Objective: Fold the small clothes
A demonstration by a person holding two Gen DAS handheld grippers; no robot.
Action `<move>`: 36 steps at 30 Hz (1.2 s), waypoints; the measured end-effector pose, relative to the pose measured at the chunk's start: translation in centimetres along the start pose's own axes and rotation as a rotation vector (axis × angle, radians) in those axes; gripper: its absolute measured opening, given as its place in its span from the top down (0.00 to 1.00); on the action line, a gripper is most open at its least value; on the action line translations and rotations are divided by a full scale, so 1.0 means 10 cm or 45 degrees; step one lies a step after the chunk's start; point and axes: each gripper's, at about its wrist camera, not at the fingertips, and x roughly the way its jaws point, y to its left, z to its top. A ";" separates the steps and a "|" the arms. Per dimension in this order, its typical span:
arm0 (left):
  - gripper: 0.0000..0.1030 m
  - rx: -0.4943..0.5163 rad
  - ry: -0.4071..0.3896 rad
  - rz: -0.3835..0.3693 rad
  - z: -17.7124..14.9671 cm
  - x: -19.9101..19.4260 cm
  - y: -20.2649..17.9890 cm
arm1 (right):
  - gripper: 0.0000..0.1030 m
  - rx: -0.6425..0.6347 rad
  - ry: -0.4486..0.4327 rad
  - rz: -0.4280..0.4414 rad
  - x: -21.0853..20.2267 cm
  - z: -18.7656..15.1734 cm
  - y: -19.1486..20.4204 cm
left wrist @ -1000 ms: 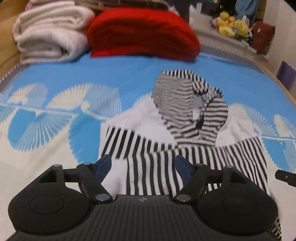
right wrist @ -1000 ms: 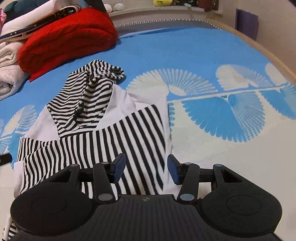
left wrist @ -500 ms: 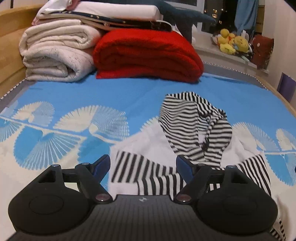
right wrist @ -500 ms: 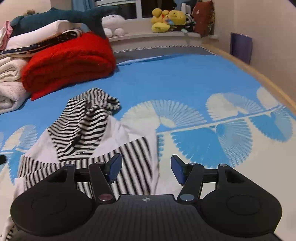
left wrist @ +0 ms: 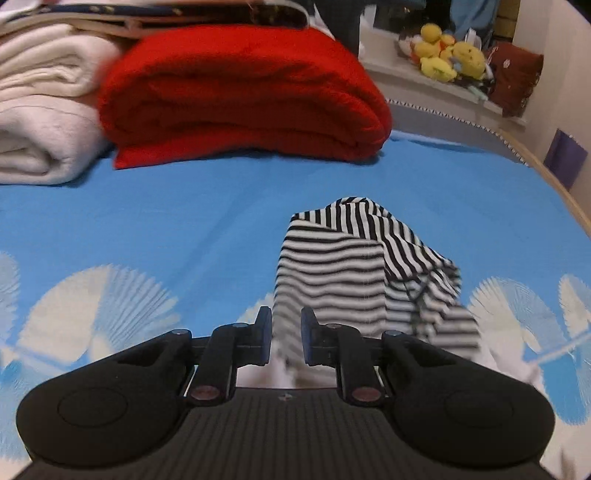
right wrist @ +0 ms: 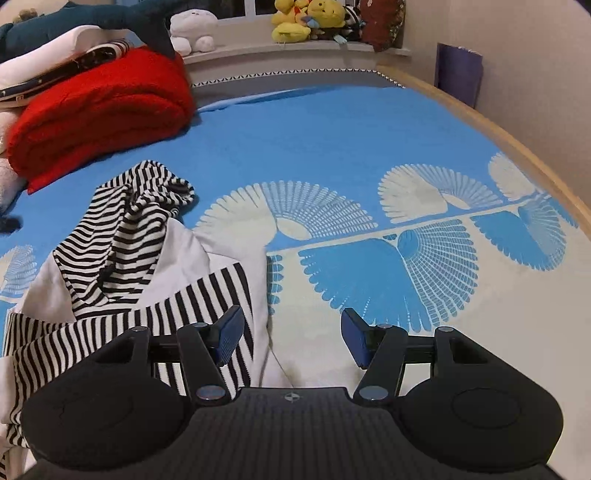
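Observation:
A small hoodie lies on the blue patterned bedsheet, with a white body, a black-and-white striped hood and striped sleeves. My left gripper is at the garment's left shoulder beside the hood. Its jaws are closing to a narrow gap, with white and striped cloth pinched between the pads. My right gripper stands open over the garment's right edge. Its left finger is above the striped sleeve, and only bedsheet and the white hem show between the jaws.
A folded red blanket and cream blankets are stacked at the far side of the bed. Plush toys sit on the sill behind. The wooden bed rim and a wall run along the right.
My left gripper moved forward to the hood and its jaws went from wide apart to nearly together on the cloth. The right gripper drifted slightly and stayed open.

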 end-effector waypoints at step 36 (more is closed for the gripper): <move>0.99 0.555 -0.301 -0.495 -0.20 -0.80 -0.40 | 0.42 0.144 0.026 0.048 0.04 0.16 -0.17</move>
